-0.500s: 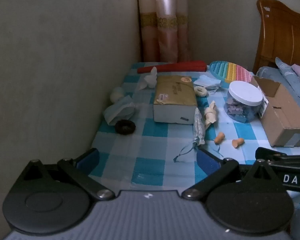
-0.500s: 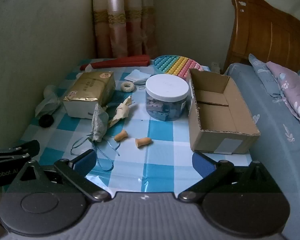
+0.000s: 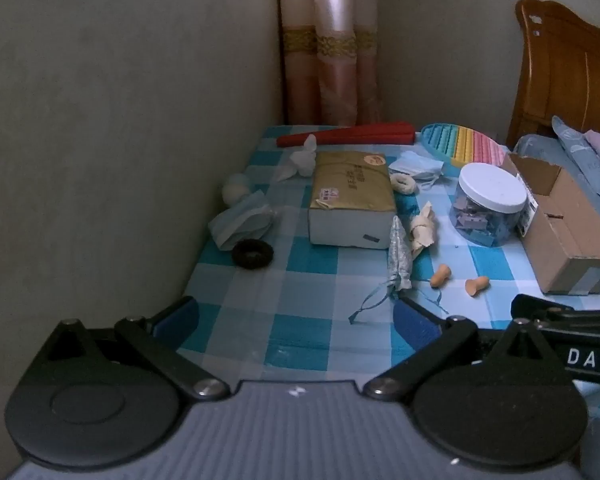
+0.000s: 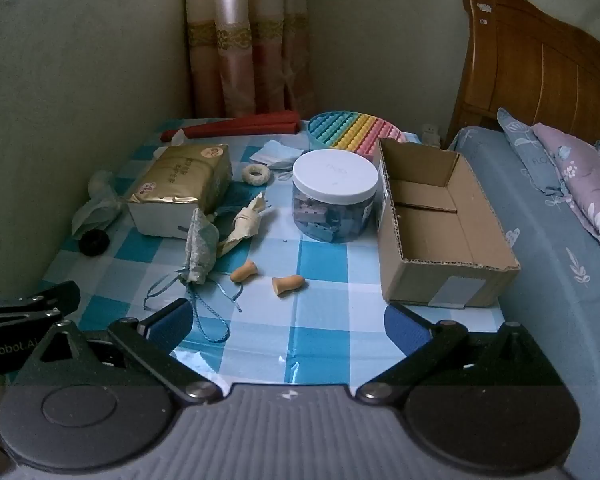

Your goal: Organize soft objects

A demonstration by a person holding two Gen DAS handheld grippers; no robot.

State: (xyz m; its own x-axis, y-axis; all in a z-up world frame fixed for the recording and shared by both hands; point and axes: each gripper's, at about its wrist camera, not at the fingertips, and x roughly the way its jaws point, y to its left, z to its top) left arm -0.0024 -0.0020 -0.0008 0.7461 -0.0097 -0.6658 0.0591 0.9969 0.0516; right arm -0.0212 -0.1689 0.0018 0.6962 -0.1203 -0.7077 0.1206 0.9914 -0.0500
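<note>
Both your grippers, left (image 3: 296,316) & right (image 4: 288,320), hang released, nothing gripped, over the worktop (image 4: 324,264); cardboard box (image 4: 440,216) sits open, prob. for the earplugs (image 4: 287,283).

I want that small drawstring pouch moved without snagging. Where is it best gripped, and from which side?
Probably the drawstring pouch's fabric body, not the loose blue cords trailing toward the camera. It lies flat, long and narrow, so come from above with the fingers across its narrow width. The right gripper, open and empty, looks best placed.
</note>
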